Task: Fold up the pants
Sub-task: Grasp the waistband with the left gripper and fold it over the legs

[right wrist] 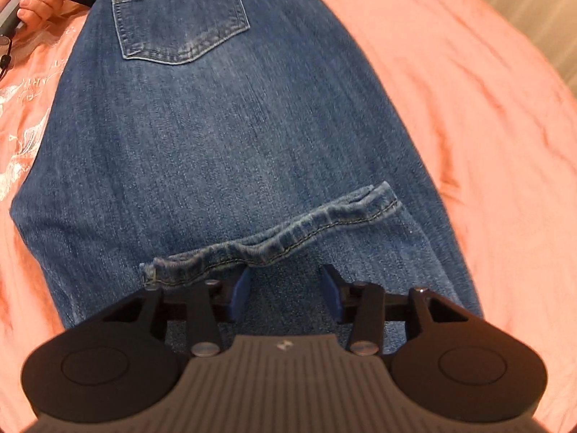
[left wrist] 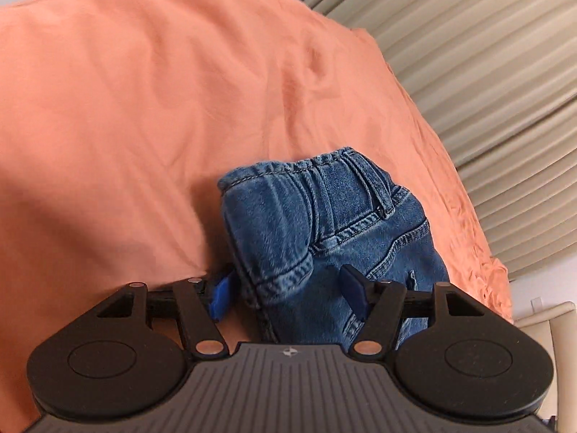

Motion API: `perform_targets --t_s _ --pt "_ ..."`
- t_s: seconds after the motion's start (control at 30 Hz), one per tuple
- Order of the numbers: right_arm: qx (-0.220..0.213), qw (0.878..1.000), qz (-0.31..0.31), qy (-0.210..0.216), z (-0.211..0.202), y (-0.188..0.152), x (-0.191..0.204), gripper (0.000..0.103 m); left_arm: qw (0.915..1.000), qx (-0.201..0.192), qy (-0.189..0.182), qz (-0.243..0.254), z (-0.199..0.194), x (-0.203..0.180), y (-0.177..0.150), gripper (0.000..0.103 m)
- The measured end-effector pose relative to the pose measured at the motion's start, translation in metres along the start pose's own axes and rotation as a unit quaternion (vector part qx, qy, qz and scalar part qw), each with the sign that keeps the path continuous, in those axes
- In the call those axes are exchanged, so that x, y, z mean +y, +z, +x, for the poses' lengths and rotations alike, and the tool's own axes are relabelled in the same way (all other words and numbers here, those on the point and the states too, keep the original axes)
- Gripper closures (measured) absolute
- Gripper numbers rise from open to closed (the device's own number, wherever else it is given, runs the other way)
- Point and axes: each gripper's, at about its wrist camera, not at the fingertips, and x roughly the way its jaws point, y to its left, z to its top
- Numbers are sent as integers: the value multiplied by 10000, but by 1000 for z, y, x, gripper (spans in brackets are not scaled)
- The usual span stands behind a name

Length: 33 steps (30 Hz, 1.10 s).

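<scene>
Right gripper (right wrist: 286, 288) apparently clear above pants (right wrist: 216, 137)

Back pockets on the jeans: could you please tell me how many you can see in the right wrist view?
1: a back pocket near the top of the jeans; a second may be folded underneath.

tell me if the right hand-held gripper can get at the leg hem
Probably yes: the right hand-held gripper is open just short of the leg hem, which lies exposed on top of the jeans.
</scene>
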Motion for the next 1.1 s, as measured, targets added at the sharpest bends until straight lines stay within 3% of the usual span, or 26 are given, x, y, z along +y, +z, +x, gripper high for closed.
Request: perform_targets --t_s 0.1,0.17,0.2,0.43,0.57,0.73,0.8,0.93,1.03,1.1 --pt "72 9999 -90 -30 4 2 3 61 9997 138 76 195 3 -7 8 54" --pt "116 9999 -88 -55 5 3 4 61 9990 133 154 386 -4 -14 11 78" --pt "136 9999 -58 -51 5 4 4 61 9985 80 177 519 -9 -18 12 83" --pt "257 9996 32 -139 7 9 5 62 9861 -321 -23 1628 -60 -91 6 89" --pt "274 9987 -19 -427 9 15 16 62 9750 -476 -258 2155 -87 -156 -5 89" --pt "2 9959 730 -539 -14 7 11 60 9536 -444 -372 2955 -108 -248 -37 89" --pt "-224 9914 1182 -511 -34 -5 5 54 9411 -387 -491 3324 -110 -284 -60 89" --pt "-695 9757 2040 -399 -81 -45 -5 46 9078 -367 -497 4149 -99 -342 -126 89" --pt "-785 9607 2609 -535 -109 -82 -10 46 8896 -164 -311 4555 -71 -367 -187 89" --pt "-756 9509 2926 -668 -123 -102 -13 46 8670 -110 -148 4980 -47 -375 -233 89"
